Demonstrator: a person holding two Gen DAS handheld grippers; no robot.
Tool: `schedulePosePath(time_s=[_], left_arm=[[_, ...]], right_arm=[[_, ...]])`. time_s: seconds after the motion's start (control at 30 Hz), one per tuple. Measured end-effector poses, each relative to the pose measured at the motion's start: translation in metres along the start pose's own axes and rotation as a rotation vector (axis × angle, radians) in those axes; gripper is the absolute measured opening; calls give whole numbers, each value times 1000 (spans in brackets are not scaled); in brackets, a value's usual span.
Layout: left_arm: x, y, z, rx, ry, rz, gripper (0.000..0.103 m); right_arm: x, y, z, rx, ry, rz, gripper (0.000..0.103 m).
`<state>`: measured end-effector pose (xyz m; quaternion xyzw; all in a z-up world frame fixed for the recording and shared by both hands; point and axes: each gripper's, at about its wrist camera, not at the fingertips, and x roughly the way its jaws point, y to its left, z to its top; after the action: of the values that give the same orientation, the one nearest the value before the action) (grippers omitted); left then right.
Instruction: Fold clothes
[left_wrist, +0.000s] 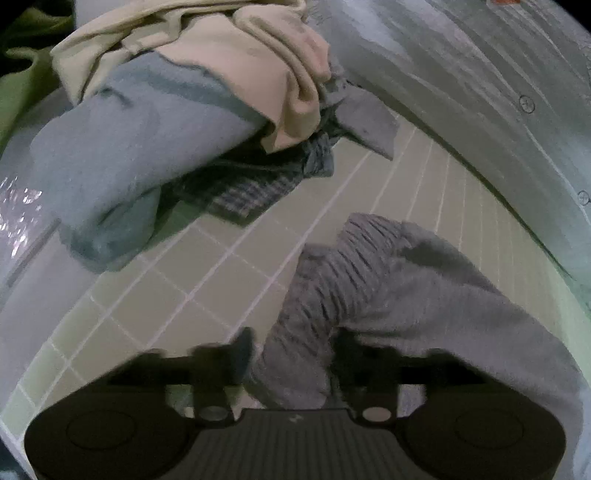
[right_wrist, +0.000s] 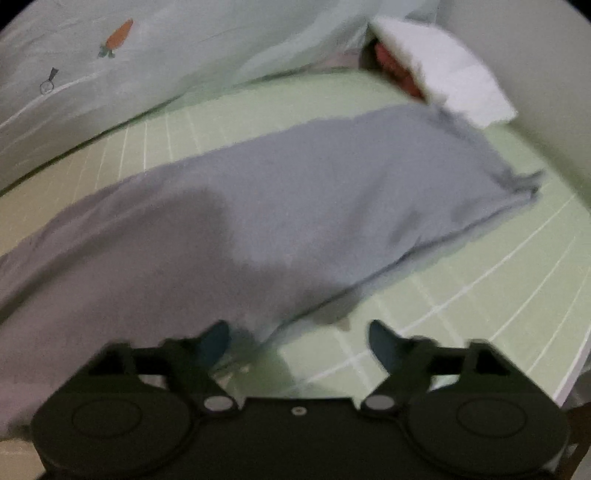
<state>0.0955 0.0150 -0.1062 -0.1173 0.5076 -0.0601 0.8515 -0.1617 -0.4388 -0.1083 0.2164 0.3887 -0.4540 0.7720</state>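
Note:
In the left wrist view a grey garment (left_wrist: 369, 280) with a gathered elastic waistband rises from the green grid-patterned sheet (left_wrist: 207, 280). My left gripper (left_wrist: 291, 347) is shut on the bunched waistband, with fabric filling the gap between its fingers. The right wrist view shows the same grey garment (right_wrist: 258, 206) lying long and flat across the sheet (right_wrist: 461, 295). My right gripper (right_wrist: 299, 339) hangs open just above the garment's near edge. Its left finger is over the cloth and its right finger over bare sheet.
A pile of clothes lies at the far left: a blue garment (left_wrist: 122, 155), a beige one (left_wrist: 236, 62) and a plaid cloth (left_wrist: 251, 188). A pale quilt (left_wrist: 480, 92) with buttons, carrot-printed (right_wrist: 118, 37), borders the sheet. A white folded cloth (right_wrist: 450, 74) sits far right by the wall.

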Motion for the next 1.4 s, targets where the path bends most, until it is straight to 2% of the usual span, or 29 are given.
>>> schedulePosePath(time_s=[0.03, 0.07, 0.2, 0.27, 0.3, 0.4, 0.5, 0.53, 0.67, 0.73, 0.77, 0.87, 1.03, 1.23, 1.4], left_arm=[[0, 1, -3, -9, 4, -8, 69], [1, 1, -5, -23, 10, -15, 69], [5, -1, -7, -81, 7, -18, 70], [7, -7, -7, -68, -8, 2, 68], [8, -10, -7, -56, -16, 19, 56], [8, -13, -5, -36, -41, 57, 33], [5, -5, -1, -74, -66, 47, 24], [3, -5, 1, -63, -80, 63, 24], [-4, -11, 6, 53, -168, 235, 23], [-8, -3, 14, 36, -188, 298, 23], [-10, 2, 19, 22, -192, 304, 22], [-23, 6, 26, 15, -216, 257, 22], [-36, -39, 18, 154, -273, 179, 22], [-40, -129, -4, 295, -280, -8, 20], [-41, -214, -57, 487, -228, -178, 20]], right_arm=[[0, 0, 0, -4, -3, 2, 90], [0, 1, 0, -8, -6, 5, 100], [4, 5, 0, -27, 0, 28, 102], [7, 7, 0, -37, 6, 41, 103], [8, 8, 1, -42, 9, 48, 103], [12, 11, 1, -56, 19, 69, 103], [12, 9, 1, -49, 11, 58, 103], [11, 8, 1, -42, 5, 49, 103], [7, 3, 0, -16, -18, 12, 103], [6, -2, -1, 7, -31, -6, 103], [5, -6, -2, 27, -33, -13, 103], [7, -14, -5, 73, -31, -24, 103], [7, -20, -8, 102, -33, -14, 103], [-2, -31, -13, 60, -60, -10, 103], [-12, -55, -15, 45, -68, -13, 103]])
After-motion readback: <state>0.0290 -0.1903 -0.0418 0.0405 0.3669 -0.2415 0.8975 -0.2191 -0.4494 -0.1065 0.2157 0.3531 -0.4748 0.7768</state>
